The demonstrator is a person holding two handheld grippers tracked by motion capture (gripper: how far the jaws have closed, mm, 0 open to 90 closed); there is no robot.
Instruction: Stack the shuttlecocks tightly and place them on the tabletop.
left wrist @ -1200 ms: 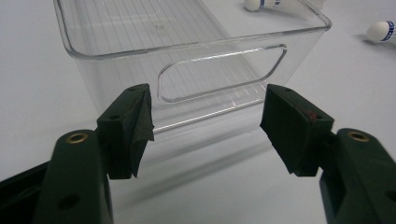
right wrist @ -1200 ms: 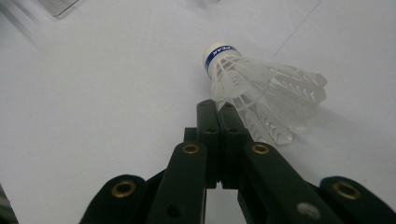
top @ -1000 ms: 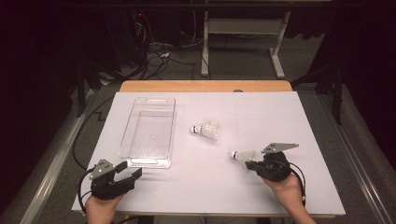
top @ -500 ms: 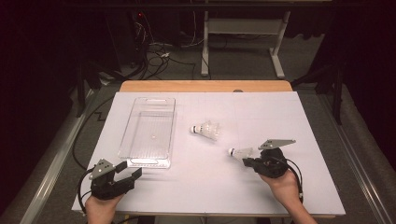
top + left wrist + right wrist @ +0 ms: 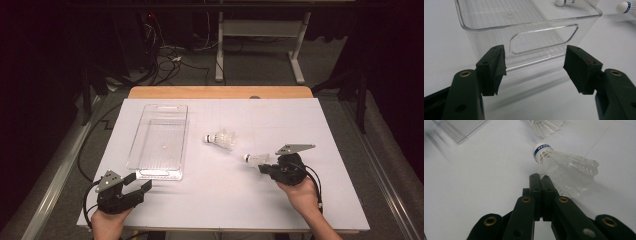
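Note:
A white shuttlecock (image 5: 255,159) with a blue band on its cork (image 5: 541,148) hangs at the tips of my right gripper (image 5: 264,167), whose jaws are shut on the edge of its feather skirt (image 5: 564,170). The cork points left, toward the table's middle. A second shuttlecock (image 5: 221,138) lies loose on the white table, just beyond the held one (image 5: 546,126). My left gripper (image 5: 140,182) stands open at the front left, its pads (image 5: 496,67) facing the near end wall of a clear plastic container (image 5: 529,27) with nothing between them.
The clear container (image 5: 145,135) lies lengthwise on the left half of the white tabletop (image 5: 300,120), with a handle cutout (image 5: 544,38) in its near end. Behind the table are a wooden edge (image 5: 220,92), cables and a stand's legs on the dark floor.
My right gripper has carried the shuttlecock a little to the left and away from the front edge. The left gripper has kept still.

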